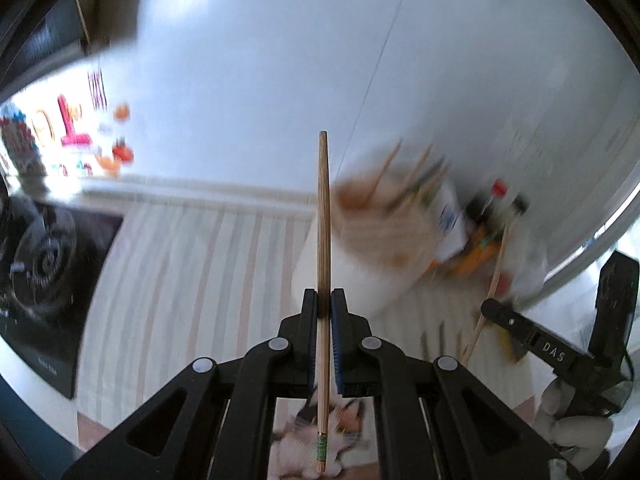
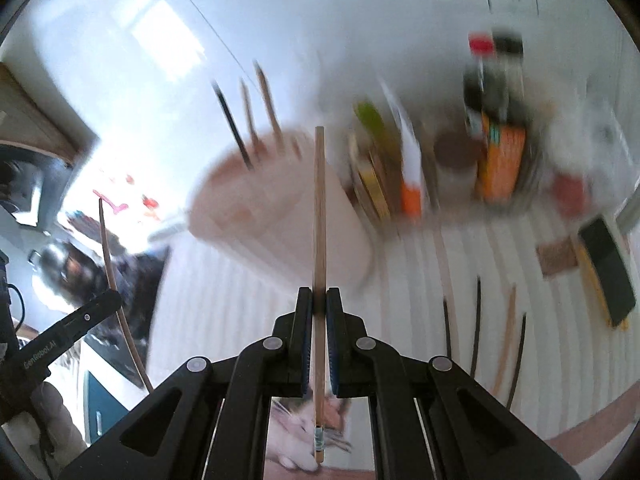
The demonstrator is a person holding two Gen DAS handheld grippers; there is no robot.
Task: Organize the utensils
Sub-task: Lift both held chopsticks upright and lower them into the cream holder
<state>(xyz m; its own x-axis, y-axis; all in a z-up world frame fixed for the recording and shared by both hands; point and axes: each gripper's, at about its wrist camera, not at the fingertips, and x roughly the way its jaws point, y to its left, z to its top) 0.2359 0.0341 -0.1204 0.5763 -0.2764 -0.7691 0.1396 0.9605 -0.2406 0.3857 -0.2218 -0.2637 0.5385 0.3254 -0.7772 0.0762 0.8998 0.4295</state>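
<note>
My left gripper (image 1: 324,294) is shut on a wooden chopstick (image 1: 323,216) that stands upright between its jaws. My right gripper (image 2: 319,292) is shut on another wooden chopstick (image 2: 319,200), also upright. Ahead stands a blurred white holder (image 1: 380,240) with several chopsticks standing in it; it also shows in the right wrist view (image 2: 280,208). Several loose chopsticks (image 2: 476,320) lie on the striped cloth (image 2: 224,304) to the right. The right gripper with its chopstick shows at the right of the left wrist view (image 1: 520,320); the left gripper shows at the left of the right wrist view (image 2: 72,324).
Bottles and jars (image 2: 496,120) stand against the white wall behind the holder. A dark phone-like slab (image 2: 608,268) lies at the far right. A gas hob (image 1: 44,264) is at the left of the striped cloth. A cat (image 2: 296,436) lies below the table's edge.
</note>
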